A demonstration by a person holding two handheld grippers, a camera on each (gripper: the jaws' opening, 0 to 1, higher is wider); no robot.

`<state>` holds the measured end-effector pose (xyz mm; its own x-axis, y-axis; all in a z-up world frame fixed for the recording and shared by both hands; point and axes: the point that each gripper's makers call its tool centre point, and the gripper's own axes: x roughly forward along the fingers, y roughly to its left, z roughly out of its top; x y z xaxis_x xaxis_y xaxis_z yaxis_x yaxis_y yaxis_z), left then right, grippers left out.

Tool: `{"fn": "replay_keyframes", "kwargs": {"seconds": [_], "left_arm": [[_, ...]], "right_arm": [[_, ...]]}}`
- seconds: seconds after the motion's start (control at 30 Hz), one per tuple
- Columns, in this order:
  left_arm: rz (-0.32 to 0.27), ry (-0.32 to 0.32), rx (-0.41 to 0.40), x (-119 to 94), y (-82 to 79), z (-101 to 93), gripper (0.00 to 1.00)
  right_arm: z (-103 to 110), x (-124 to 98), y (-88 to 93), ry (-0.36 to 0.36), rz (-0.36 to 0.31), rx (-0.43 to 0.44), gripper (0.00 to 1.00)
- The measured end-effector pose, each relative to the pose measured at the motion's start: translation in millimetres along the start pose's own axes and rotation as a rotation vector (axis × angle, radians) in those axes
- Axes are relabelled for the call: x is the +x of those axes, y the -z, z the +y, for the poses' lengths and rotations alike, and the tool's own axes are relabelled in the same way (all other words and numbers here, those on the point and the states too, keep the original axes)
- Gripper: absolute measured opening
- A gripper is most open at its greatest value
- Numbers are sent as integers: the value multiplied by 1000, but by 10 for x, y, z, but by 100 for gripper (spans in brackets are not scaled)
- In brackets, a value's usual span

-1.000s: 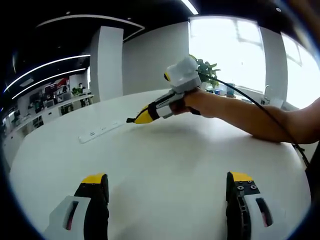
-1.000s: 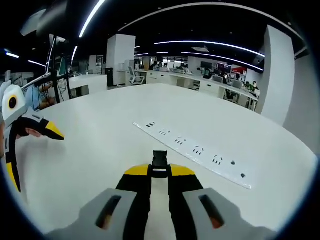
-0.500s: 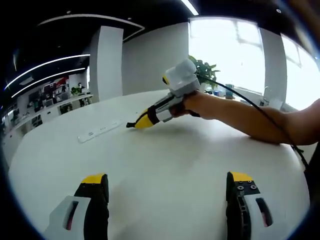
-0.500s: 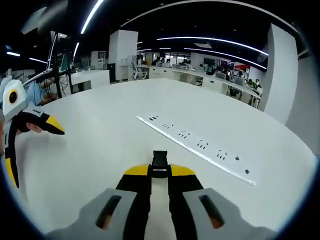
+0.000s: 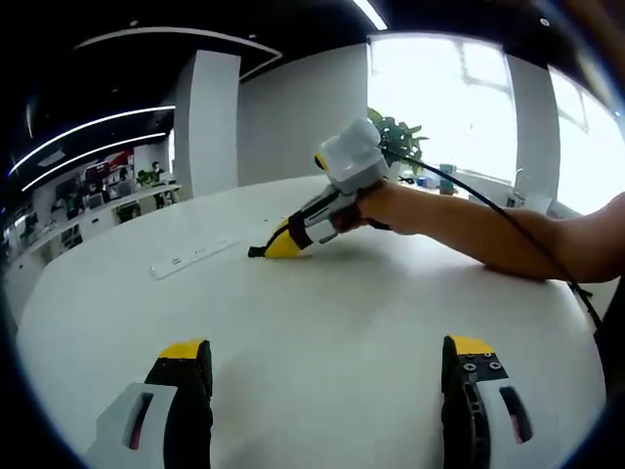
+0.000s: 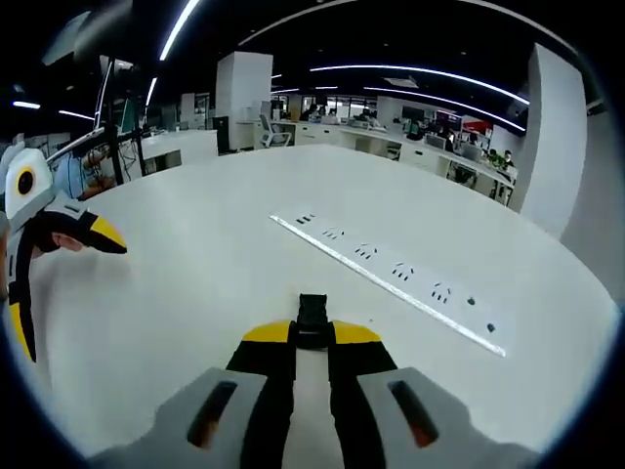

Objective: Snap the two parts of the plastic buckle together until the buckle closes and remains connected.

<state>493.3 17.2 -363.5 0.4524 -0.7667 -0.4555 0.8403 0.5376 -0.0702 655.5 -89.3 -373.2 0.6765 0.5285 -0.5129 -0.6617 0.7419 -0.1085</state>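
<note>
A small black buckle part sticks out between the yellow tips of my right gripper, which is shut on it just above the white table. In the left gripper view that same right gripper comes in from the right, held by a person's hand, its tip low over the table. My left gripper stands open, jaws wide apart, nothing between them. It appears at the left edge of the right gripper view as the left gripper, open.
A long white power strip lies on the table ahead of the right gripper; the power strip is at the left in the left gripper view. A black cable runs along the person's forearm. A plant stands at the far edge.
The right gripper has dipped slightly lower toward the table, tilting its tip down. The left gripper has stayed still and open.
</note>
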Motion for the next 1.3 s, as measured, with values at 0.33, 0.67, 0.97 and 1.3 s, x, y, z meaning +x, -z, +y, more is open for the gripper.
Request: {"fn": "replay_keyframes", "kwargs": {"seconds": [0.33,0.67,0.97,1.3], "left_arm": [[4,1,3,0,4,-1,99],[9,1,8,6,11,0,99],[8,0,9,4,5,2,99],[7,3,7,-3,9,-10,99]], "right_arm": [[-1,5,3,-10,3,23,10],[-10,13,6,-22,4,62,10],[-29,25,4,-23,4,71,10],[-2,15,11,-29,8,55,10]]}}
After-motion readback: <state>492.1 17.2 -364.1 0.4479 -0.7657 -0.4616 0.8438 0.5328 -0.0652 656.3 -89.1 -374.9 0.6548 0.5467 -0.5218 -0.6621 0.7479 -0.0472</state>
